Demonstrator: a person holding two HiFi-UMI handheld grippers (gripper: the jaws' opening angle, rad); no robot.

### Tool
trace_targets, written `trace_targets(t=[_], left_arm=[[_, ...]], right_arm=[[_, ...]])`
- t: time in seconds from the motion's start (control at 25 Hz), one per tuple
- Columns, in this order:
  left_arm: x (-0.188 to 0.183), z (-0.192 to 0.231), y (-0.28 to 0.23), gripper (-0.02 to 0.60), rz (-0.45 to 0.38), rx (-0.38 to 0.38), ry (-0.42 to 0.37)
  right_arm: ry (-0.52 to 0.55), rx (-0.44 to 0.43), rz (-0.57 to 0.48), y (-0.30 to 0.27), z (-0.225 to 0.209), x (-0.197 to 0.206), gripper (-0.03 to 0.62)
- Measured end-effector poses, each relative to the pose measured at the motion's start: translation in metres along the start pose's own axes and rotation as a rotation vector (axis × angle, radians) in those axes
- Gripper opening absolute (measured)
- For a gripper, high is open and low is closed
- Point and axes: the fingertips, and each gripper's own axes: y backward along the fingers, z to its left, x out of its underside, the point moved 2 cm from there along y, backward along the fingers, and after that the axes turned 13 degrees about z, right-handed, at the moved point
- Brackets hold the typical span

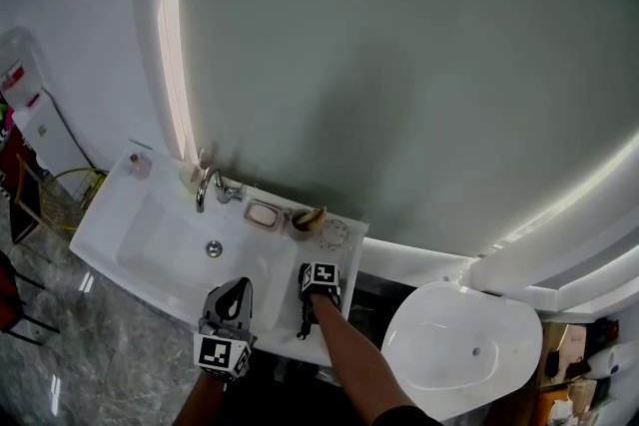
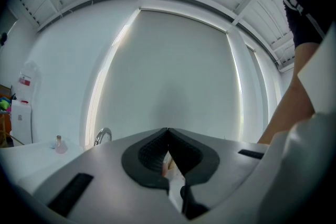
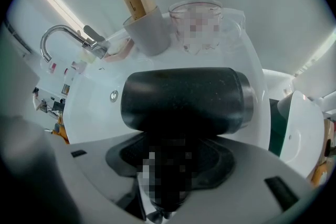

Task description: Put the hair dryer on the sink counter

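Observation:
The black hair dryer (image 3: pixel 184 99) fills the right gripper view, its barrel lying crosswise just above the white sink counter (image 3: pixel 251 68). My right gripper (image 3: pixel 168 168) is shut on its handle. From the head view, that gripper (image 1: pixel 319 282) hangs over the counter's (image 1: pixel 288 262) front right part, beside the basin. My left gripper (image 1: pixel 230 306) is over the basin's front edge; its jaws (image 2: pixel 168 136) are shut with nothing held.
Behind the dryer stand a grey cup with a brown box (image 3: pixel 149 31) and a clear glass (image 3: pixel 199 26). A chrome faucet (image 1: pixel 207 187), a soap dish (image 1: pixel 264 214) and a small bottle (image 1: pixel 140 165) line the back. A white oval fixture (image 1: pixel 464 344) stands to the right.

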Motion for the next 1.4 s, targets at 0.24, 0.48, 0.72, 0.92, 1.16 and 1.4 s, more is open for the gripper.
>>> trace_targets(t=[0.24, 0.48, 0.72, 0.92, 1.16, 1.4], left_arm=[[0.0, -0.003, -0.008, 0.025, 0.002, 0.01, -0.004], [0.0, -0.01, -0.015, 0.025, 0.004, 0.014, 0.004], [0.006, -0.011, -0.03, 0.025, 0.044, 0.017, 0.029], [-0.011, -0.02, -0.046, 0.025, 0.046, 0.026, 0.043], [-0.03, -0.03, -0.064, 0.025, 0.034, 0.046, 0.034], [-0.046, -0.041, -0.073, 0.025, 0.018, 0.07, 0.0]], right_arm=[[-0.002, -0.009, -0.022, -0.001, -0.001, 0.003, 0.267], [0.012, -0.053, -0.048, 0.01, -0.002, 0.004, 0.293], [-0.044, -0.165, -0.127, 0.035, -0.002, 0.007, 0.293], [-0.032, -0.206, -0.271, 0.085, -0.007, 0.003, 0.291], [0.092, -0.228, -0.647, 0.186, 0.003, -0.011, 0.249], [0.301, -0.158, -1.08, 0.29, 0.022, 0.0, 0.155]])
